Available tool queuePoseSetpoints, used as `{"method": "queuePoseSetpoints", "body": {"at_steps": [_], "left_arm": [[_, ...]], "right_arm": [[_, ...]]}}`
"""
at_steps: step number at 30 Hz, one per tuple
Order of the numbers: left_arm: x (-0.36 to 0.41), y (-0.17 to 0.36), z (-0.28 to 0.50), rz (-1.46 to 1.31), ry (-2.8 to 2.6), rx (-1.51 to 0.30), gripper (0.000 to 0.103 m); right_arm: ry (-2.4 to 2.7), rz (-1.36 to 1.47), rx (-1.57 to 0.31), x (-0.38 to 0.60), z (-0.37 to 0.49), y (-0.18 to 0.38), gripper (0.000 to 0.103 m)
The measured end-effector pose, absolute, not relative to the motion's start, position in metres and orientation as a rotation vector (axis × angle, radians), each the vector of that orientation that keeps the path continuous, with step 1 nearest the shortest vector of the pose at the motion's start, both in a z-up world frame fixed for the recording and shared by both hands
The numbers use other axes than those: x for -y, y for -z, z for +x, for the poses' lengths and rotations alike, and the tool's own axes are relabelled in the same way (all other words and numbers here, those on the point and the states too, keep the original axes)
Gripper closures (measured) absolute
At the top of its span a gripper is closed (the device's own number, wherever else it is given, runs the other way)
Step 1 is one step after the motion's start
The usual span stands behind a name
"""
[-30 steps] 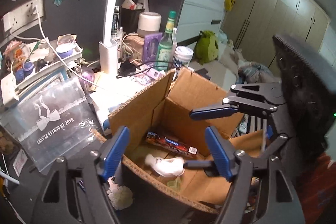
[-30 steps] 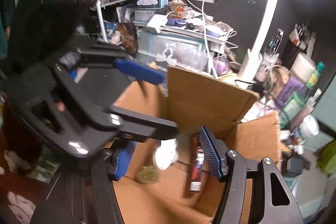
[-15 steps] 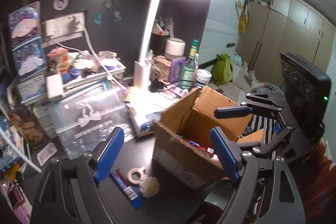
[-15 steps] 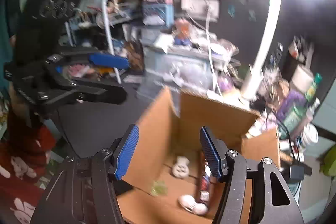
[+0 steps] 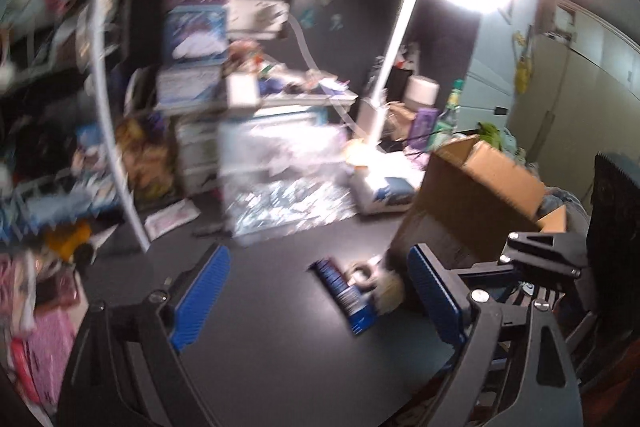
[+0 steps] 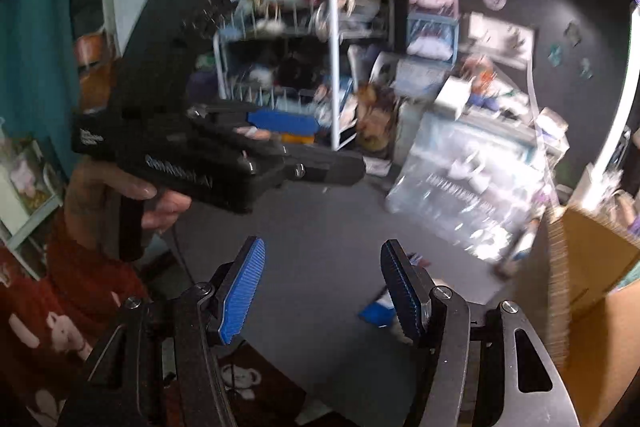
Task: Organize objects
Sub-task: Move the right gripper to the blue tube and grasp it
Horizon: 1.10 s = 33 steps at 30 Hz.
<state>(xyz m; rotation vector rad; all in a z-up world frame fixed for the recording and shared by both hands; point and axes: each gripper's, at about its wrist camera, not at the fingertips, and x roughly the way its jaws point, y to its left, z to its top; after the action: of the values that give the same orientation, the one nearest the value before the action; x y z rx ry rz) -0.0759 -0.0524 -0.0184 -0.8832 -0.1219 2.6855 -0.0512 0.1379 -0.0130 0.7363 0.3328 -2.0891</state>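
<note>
Standing at the right of the dark desk point(image 5: 280, 327), the cardboard box point(image 5: 472, 203) shows only its outer walls; its contents are hidden. Just beside its near-left corner lie a blue packet point(image 5: 344, 291), a tape roll point(image 5: 360, 273) and a pale fluffy thing point(image 5: 388, 293), close to the right finger of the left gripper point(image 5: 316, 299), which is spread and empty. Spread too, the right gripper point(image 6: 322, 285) hangs over bare desk. Blurred shelf clutter point(image 5: 200, 107) fills the far side.

- The brown cardboard box point(image 5: 476, 195) stands on the dark table point(image 5: 272, 307) at frame right.
- A flat blue packet point(image 5: 344, 293) lies lower left of it.
</note>
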Motion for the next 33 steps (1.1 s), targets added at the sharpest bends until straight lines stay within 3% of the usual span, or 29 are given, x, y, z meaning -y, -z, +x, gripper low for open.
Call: {"method": "queuePoseSetpoints", "body": {"at_steps": [8, 19, 20, 24, 33], "left_arm": [[0.072, 0.065, -0.066, -0.947, -2.661, 0.134, 0.014], [0.075, 0.084, -0.066, -0.95, -2.614, 0.185, 0.014], [0.075, 0.085, -0.066, -0.952, -2.614, 0.186, 0.014], [0.079, 0.086, -0.069, -0.958, -2.616, 0.196, 0.014], [0.081, 0.088, -0.074, -0.972, -2.612, 0.203, 0.014]], "right_arm": [[2.287, 0.903, -0.254, -0.114, -0.073, 0.094, 0.046], [2.452, 0.979, -0.214, -0.127, -0.106, 0.134, 0.046], [2.457, 0.982, -0.214, -0.127, -0.107, 0.137, 0.047], [2.465, 0.988, -0.211, -0.129, -0.11, 0.144, 0.079], [2.386, 0.936, -0.232, -0.128, -0.101, 0.145, 0.085]]}}
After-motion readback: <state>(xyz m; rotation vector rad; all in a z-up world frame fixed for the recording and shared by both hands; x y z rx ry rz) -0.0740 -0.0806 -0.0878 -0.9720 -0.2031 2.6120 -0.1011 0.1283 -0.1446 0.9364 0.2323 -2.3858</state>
